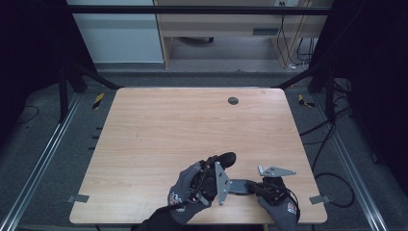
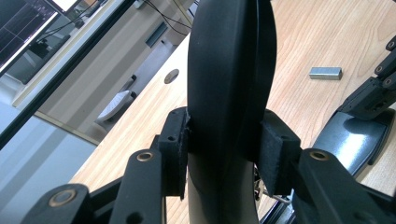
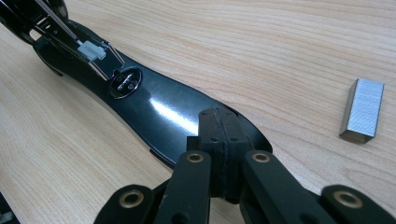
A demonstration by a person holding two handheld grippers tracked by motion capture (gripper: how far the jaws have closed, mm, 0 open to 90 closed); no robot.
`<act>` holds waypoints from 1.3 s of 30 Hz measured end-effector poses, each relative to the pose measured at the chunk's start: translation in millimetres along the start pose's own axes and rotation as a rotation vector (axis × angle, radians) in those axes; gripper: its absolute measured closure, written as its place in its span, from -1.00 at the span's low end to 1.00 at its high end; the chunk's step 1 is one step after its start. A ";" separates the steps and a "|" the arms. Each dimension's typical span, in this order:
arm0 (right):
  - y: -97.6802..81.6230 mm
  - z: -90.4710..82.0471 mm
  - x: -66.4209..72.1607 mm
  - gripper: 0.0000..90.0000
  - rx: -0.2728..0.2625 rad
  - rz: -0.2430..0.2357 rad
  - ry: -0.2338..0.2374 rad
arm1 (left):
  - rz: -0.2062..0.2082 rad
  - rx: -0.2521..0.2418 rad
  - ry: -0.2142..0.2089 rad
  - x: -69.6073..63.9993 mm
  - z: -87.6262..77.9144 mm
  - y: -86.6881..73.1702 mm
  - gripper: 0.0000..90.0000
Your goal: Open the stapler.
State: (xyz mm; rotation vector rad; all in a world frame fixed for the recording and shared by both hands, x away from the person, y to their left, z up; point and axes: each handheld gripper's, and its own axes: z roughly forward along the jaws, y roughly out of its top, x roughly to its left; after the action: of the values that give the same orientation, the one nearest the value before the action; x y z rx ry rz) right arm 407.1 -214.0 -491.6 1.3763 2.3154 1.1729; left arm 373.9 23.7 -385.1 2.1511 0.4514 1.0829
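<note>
The stapler lies opened near the table's 6 o'clock edge: its black top arm is swung up while its glossy base stays flat on the wood. The left gripper has its jaws pinching that raised arm from both sides, pads pressed on the plastic. The right gripper has its jaws pressed together, tips resting on the rear end of the base, apparently pinning it down; whether they nip its edge I cannot tell. A strip of staples lies on the table just beside the base, at about 3 o'clock from the right gripper's tips. The step in hand looks like opening the stapler fully for loading. To do it well, keep the right tips bearing down so the base does not lift or skid, and swing the arm about its hinge in a smooth arc rather than pulling it sideways, since a sideways tug could twist it out of the pads. Hold the arm upright and steady so the open channel stays exposed.
</note>
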 end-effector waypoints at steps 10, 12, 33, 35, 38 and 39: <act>-0.2 -0.1 0.1 1.00 0.000 0.002 0.003 | -0.048 -0.014 -0.002 9.2 -6.6 -4.5 0.32; -0.3 -0.1 0.0 1.00 0.000 0.003 0.003 | -0.054 -0.012 -0.002 10.5 -7.5 -4.7 0.32; -0.2 -0.2 0.2 1.00 0.003 0.015 0.009 | -0.123 -0.035 -0.001 22.9 -16.3 -13.6 0.32; 0.0 -0.3 0.3 1.00 0.006 0.014 0.006 | -0.130 -0.036 0.000 24.0 -17.1 -14.3 0.32; 0.3 -0.1 0.9 1.00 0.007 0.011 0.003 | -0.141 -0.038 -0.001 26.2 -18.5 -15.8 0.32; 0.3 -0.3 0.9 1.00 0.009 0.013 0.003 | -0.147 -0.041 -0.002 27.2 -19.0 -16.7 0.32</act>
State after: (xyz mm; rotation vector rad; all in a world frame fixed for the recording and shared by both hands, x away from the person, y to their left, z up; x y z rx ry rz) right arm 406.6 -213.3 -491.0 1.3958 2.3202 1.1699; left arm 374.7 58.9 -373.3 2.0481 0.5721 0.9998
